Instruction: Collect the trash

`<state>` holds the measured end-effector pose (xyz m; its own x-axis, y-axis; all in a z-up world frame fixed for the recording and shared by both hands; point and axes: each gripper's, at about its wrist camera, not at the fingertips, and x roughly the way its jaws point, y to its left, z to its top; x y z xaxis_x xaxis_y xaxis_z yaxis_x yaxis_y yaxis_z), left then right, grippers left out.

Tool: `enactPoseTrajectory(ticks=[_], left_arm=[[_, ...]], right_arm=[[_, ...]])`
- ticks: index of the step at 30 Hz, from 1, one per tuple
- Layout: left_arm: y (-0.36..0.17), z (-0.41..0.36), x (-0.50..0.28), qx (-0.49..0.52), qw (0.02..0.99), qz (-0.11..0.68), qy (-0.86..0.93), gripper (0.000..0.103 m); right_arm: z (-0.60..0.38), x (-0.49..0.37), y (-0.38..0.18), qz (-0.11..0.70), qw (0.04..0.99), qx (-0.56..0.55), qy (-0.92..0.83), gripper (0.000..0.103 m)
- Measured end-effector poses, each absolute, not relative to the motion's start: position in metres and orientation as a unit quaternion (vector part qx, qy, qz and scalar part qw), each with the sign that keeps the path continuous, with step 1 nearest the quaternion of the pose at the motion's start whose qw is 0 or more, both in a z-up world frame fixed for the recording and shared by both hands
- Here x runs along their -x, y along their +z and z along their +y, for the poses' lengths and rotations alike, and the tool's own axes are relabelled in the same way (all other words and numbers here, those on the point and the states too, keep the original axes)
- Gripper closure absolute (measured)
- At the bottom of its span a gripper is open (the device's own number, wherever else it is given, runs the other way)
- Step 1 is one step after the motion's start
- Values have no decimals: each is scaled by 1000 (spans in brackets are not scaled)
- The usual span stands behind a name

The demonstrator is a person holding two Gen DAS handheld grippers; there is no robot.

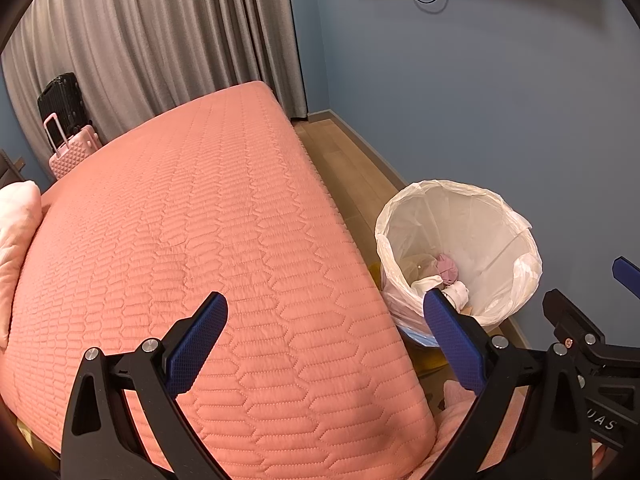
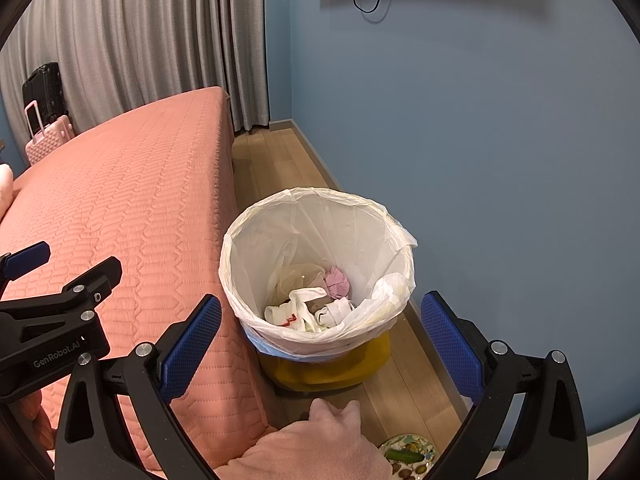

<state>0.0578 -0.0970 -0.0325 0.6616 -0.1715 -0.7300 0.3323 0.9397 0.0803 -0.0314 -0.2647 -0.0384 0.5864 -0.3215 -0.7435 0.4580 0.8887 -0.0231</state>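
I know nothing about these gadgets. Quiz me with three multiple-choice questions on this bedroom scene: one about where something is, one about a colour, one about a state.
1. Where does the trash bin stand?
A. on the bed
B. on the floor between bed and wall
C. inside the suitcase

2. What colour is the bed cover?
A. salmon pink
B. green
C. white

3. How is the right hand-held gripper?
A. shut on a tissue
B. shut on the bag
C. open and empty

Answers:
1 B: the bin sits on the wooden floor beside the bed, near the blue wall.
2 A: the quilted cover is salmon pink.
3 C: its blue fingers stand wide apart with nothing between them.
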Motion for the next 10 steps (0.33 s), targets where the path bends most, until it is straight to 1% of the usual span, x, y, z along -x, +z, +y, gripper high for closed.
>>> enactPoseTrajectory(ticks=[10], left_arm=[[-38, -98, -60, -100, 901, 398, -142, 9]], right_arm=[[-263, 32, -38, 398, 885, -93, -222, 6]])
